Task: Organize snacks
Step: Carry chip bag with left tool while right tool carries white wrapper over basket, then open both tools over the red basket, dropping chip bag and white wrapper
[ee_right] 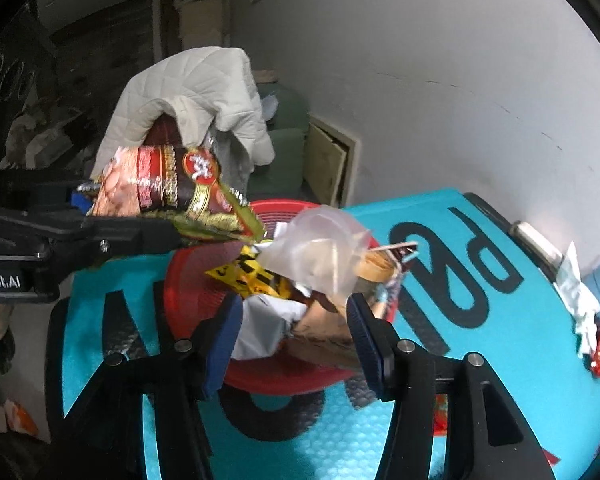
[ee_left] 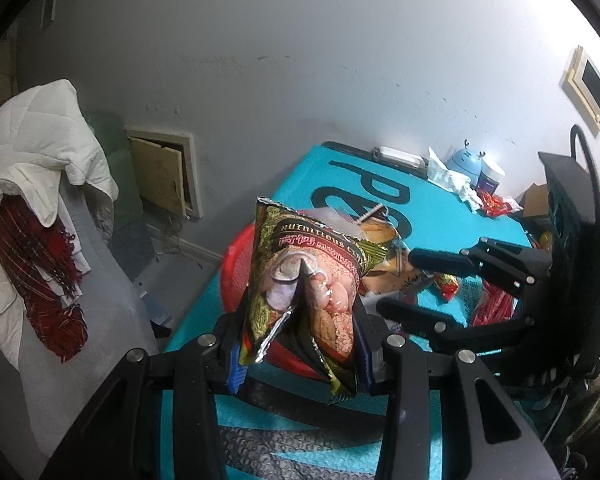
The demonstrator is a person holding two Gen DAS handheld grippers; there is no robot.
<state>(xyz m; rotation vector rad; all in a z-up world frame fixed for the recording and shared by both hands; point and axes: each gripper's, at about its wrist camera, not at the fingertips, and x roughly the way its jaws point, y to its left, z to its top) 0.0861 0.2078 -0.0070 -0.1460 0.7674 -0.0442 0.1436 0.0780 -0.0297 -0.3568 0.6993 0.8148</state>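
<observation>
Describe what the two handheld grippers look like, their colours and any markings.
Both are matte black plastic linkage frames with silver pivot pins. The left gripper and the right gripper each carry blue ribbed pads inside their jaws. Seen from the right wrist camera, the left gripper's body bears white lettering that reads mirrored. A black cable loops from the right gripper's housing.

Heavy fisheye warp, black vignette in the corners. The pale grey wall (ee_left: 300, 60) blows out top right; left side's murky, slightly soft.
</observation>
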